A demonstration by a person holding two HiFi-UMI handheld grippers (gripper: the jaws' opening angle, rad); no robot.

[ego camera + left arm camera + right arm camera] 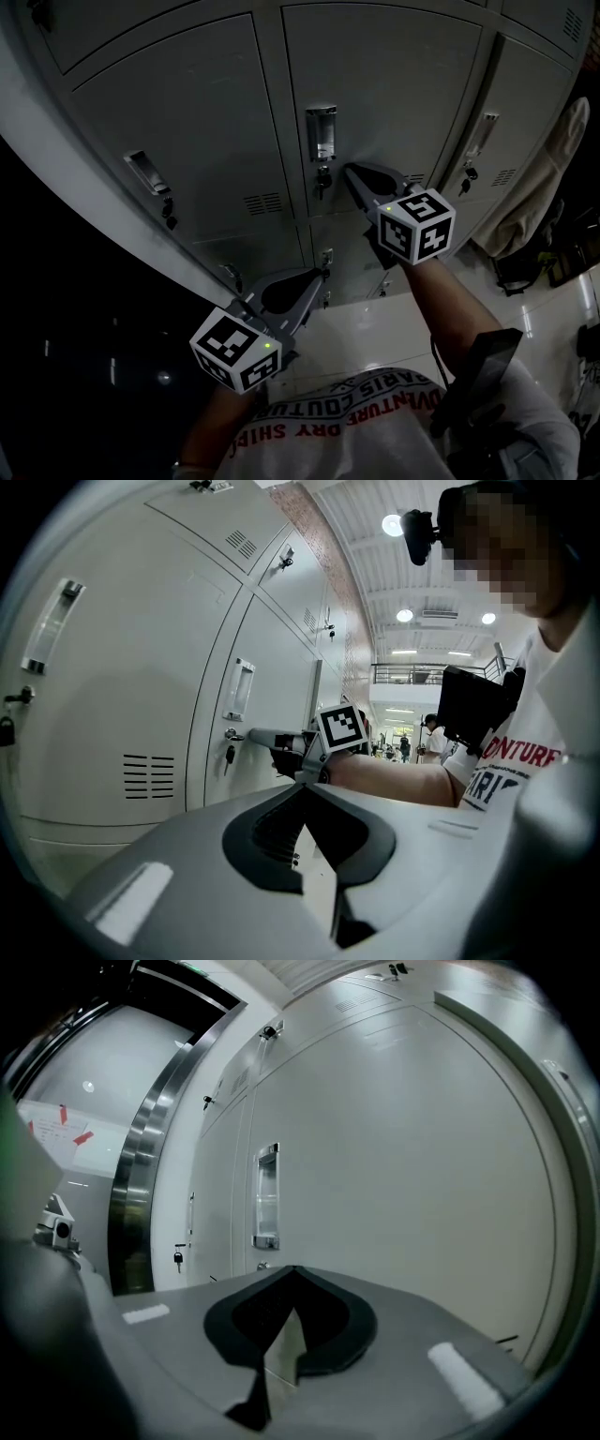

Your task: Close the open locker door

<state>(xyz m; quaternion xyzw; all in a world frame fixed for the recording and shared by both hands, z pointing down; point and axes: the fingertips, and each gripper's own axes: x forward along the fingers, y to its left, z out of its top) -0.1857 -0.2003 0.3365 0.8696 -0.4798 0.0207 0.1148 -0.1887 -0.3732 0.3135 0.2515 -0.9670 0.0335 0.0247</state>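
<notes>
The grey middle locker door [384, 84] carries a recessed handle [321, 134] with a key [322, 178] under it, and looks flush with its neighbours. My right gripper [349, 171] is shut, its tip resting against this door just right of the key; the left gripper view shows the same contact [253, 735]. In the right gripper view the shut jaws [295, 1269] point along the door towards the handle [266, 1196]. My left gripper [322, 274] hangs lower, shut and holding nothing, near the lower row of lockers; its jaws [305, 787] meet at the tip.
More closed lockers flank the door, left [178, 112] and right [520, 112]; the right one shows a dark raised edge on its left side. A beige cloth [539, 187] hangs at far right. A glossy floor [375, 328] lies below. People [431, 738] stand far down the hall.
</notes>
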